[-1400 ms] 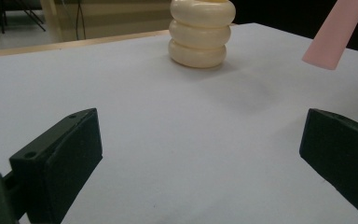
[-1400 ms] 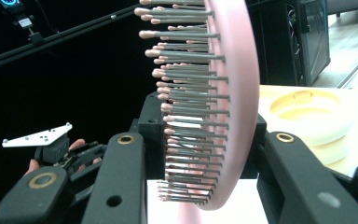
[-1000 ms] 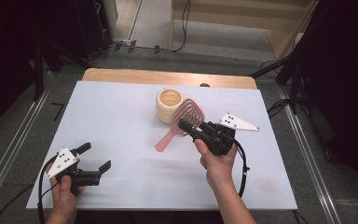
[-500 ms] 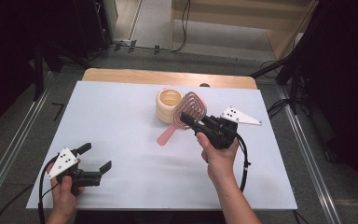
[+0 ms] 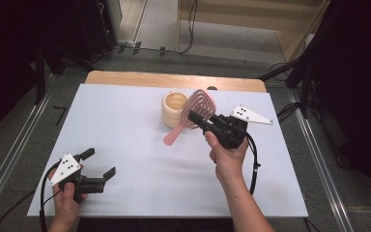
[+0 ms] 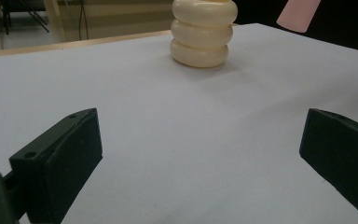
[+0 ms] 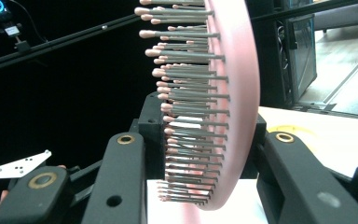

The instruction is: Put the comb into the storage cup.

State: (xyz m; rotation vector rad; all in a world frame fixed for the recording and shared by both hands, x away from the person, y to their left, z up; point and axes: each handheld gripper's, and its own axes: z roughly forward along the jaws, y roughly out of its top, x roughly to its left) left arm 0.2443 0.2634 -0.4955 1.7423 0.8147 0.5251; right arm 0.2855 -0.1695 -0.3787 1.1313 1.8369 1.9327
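Right gripper (image 5: pixel 200 118) fingers (image 7: pixel 121 186) clenching one pink hairbrush (image 5: pixel 196 110) in the air beside one cream holder (image 5: pixel 174 109) near the desk's (image 5: pixel 125 121) far edge, left gripper (image 5: pixel 99 164) fingers spreading empty near the front-left corner.

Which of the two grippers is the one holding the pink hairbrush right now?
The right gripper, beside the cream ribbed cup: its jaws clamp the pink hairbrush at the head. The left gripper sits open and empty near the table's front edge.

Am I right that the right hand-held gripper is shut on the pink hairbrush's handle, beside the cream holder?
Not quite: the right hand-held gripper is shut on the pink hairbrush at its bristled head, as the right gripper view shows. The handle hangs free beside the cream holder.
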